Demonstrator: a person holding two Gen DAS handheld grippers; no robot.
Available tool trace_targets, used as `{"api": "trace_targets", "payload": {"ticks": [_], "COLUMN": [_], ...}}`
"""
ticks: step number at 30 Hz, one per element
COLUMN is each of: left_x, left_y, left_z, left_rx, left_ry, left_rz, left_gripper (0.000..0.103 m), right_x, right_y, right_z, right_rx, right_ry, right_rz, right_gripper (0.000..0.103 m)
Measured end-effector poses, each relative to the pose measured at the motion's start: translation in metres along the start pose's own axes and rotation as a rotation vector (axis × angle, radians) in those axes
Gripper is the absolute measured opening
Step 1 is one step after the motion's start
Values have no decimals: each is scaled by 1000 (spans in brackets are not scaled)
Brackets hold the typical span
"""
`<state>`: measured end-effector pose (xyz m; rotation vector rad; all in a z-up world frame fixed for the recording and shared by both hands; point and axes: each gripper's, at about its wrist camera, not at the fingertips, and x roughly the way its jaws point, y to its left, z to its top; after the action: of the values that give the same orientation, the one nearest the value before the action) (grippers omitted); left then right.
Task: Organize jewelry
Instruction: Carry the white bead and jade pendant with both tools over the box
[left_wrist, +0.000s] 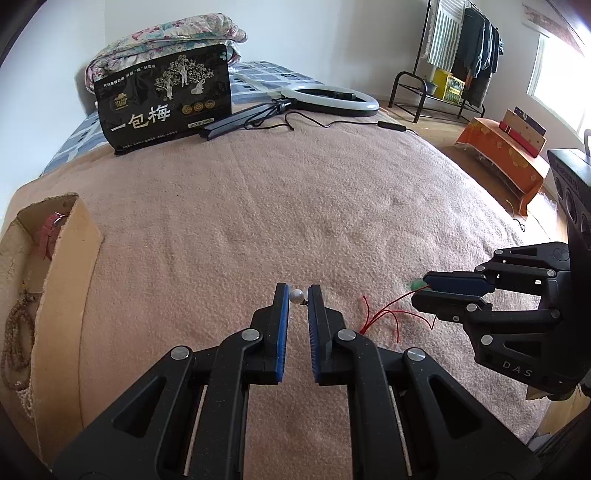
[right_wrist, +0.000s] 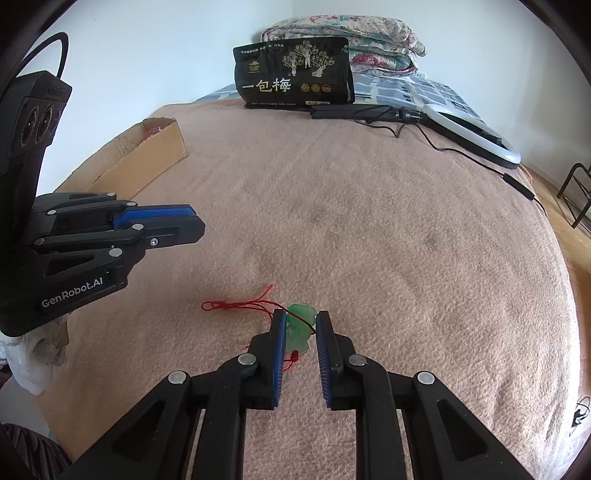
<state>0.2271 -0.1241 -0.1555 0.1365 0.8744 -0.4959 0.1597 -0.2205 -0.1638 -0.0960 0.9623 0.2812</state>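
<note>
My left gripper (left_wrist: 297, 295) has a small white pearl bead (left_wrist: 296, 295) between its fingertips, above the pink blanket; the jaws stand a little apart and touch the bead on both sides. In the right wrist view the left gripper (right_wrist: 195, 225) shows at the left. My right gripper (right_wrist: 301, 321) straddles a green jade pendant (right_wrist: 301, 326) on a red cord (right_wrist: 236, 304) that trails left on the blanket. The right gripper (left_wrist: 421, 290) also shows at the right of the left wrist view, with the green pendant (left_wrist: 417, 284) at its tips.
A cardboard box (left_wrist: 70, 258) at the left holds bead strings (left_wrist: 18, 332) and a pink item. At the far end of the bed lie a black snack bag (left_wrist: 162, 96), a ring light (left_wrist: 328, 99) with cable, and folded quilts (right_wrist: 347, 33).
</note>
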Motion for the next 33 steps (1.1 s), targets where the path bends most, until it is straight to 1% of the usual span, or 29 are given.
{"api": "trace_targets", "payload": {"ticks": [10, 19, 26, 33], "left_x": [-49, -94, -125, -148], "left_y": [1, 9, 20, 42], "left_z": [-4, -7, -12, -20], "left_rx": [-7, -23, -45, -77], "left_ry": [-67, -121, -164, -195], "left_rz": [20, 30, 52, 85], "left_gripper": [8, 8, 8, 9], "right_x": [-36, -63, -80, -93], "right_y": [11, 35, 56, 79], "right_z": [8, 24, 39, 56], "right_rx": [-11, -42, -62, -94], "right_ry": [-56, -101, -132, -164], "right_rz": [-5, -1, 18, 37], "right_gripper": [15, 15, 15, 15]}}
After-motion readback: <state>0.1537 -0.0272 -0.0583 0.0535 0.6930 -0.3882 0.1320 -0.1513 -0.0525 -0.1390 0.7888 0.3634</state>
